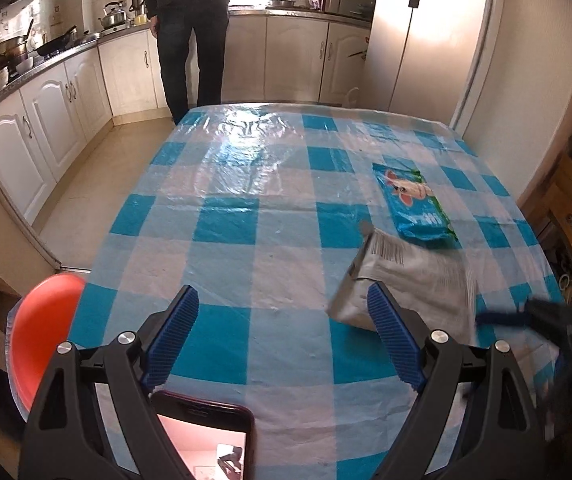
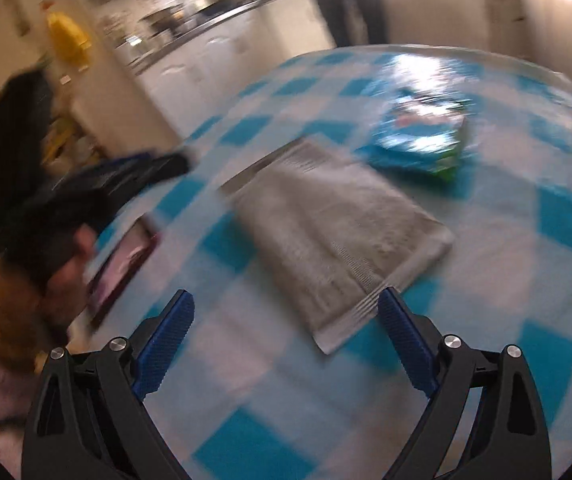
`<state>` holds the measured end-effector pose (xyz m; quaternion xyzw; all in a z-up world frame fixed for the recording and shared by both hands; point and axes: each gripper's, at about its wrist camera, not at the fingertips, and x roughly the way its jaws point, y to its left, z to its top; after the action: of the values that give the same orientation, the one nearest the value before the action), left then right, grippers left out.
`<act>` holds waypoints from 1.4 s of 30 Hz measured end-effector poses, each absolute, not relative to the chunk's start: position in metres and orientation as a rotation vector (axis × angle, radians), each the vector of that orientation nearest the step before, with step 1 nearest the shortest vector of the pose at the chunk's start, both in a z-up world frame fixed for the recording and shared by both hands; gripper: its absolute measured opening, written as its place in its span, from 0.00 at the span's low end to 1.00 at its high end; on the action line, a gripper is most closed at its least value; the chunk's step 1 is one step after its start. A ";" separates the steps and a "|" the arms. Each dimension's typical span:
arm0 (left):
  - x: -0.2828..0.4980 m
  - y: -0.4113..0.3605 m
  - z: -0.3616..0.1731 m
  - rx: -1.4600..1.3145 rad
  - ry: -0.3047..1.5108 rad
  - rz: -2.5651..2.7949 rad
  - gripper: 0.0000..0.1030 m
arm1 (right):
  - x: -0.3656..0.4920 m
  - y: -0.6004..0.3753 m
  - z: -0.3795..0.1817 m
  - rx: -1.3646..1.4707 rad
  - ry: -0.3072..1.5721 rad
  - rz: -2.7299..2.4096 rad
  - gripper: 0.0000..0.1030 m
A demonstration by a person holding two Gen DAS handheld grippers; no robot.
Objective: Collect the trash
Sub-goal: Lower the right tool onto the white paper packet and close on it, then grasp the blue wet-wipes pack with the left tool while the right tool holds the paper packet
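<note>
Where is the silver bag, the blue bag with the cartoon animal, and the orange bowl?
silver bag [image 2: 338,236]: right wrist view, middle of its flat face.
blue bag [image 1: 412,204]: left wrist view, on the printed front.
orange bowl [image 1: 42,320]: left wrist view, its curved side.

My left gripper [image 1: 282,336] hangs wide open over the checked tablecloth [image 1: 246,216]. A silver packet [image 1: 414,276] lies by its right finger, a blue snack bag [image 1: 414,208] just beyond it.
</note>
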<state>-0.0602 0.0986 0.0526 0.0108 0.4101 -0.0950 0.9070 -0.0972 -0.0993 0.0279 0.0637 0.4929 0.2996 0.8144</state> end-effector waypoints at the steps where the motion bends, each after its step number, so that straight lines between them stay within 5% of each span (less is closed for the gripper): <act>1: -0.060 0.100 0.053 0.021 0.845 -0.193 0.84 | -0.101 -0.097 0.031 0.132 1.045 0.647 0.90; 16: -0.056 0.108 0.057 0.014 0.834 -0.171 0.84 | -0.052 -0.050 0.019 -0.326 0.937 0.570 0.90; 29: -0.045 0.098 0.058 0.021 0.833 -0.183 0.84 | -0.031 -0.065 0.014 -0.263 0.968 0.586 0.93; 42: -0.026 0.058 0.062 0.027 0.834 -0.282 0.84 | -0.060 -0.109 0.024 -0.117 0.951 0.478 0.63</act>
<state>-0.0265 0.0578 0.0619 0.0128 0.4038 -0.1366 0.9045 -0.0600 -0.1093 0.0242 -0.0557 0.4532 0.2278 0.8600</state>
